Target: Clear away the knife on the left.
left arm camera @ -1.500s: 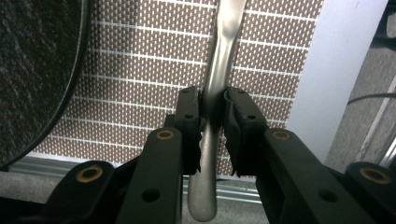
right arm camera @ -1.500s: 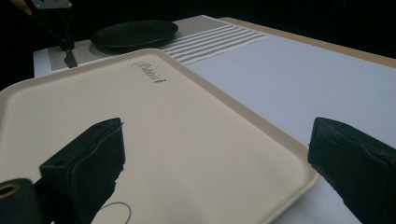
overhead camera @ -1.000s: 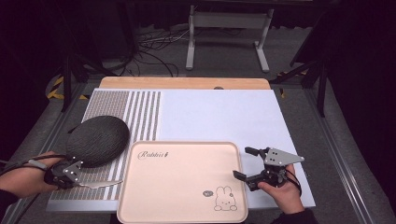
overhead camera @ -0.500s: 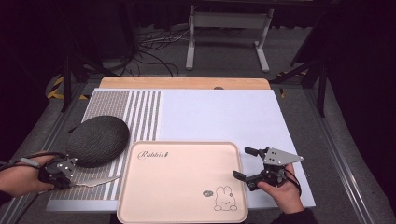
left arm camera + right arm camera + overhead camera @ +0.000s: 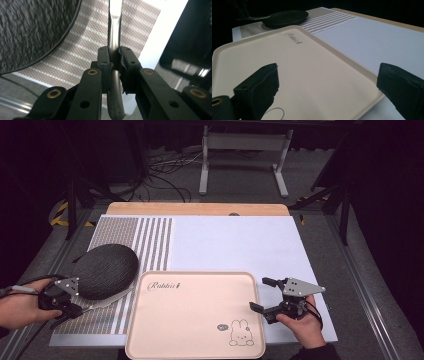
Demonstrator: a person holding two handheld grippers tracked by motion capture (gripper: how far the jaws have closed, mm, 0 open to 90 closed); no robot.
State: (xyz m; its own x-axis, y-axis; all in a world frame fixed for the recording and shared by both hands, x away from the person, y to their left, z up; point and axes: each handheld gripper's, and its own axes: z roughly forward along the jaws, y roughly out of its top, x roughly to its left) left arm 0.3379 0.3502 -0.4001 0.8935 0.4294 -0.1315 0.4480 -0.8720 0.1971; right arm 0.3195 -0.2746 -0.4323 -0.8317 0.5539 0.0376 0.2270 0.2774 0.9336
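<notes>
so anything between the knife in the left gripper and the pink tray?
Nothing visible. The left gripper is shut on the handle of the knife, whose blade tip lies just short of the left rim of the tray. The dark plate sits beside that path, behind the blade, not across it. The tray's surface is bare.

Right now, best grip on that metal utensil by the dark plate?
The handle end, from the table's left edge: the left gripper is shut there on the utensil, whose slim flat stem fits between the pads, blade pointing toward the tray.
</notes>
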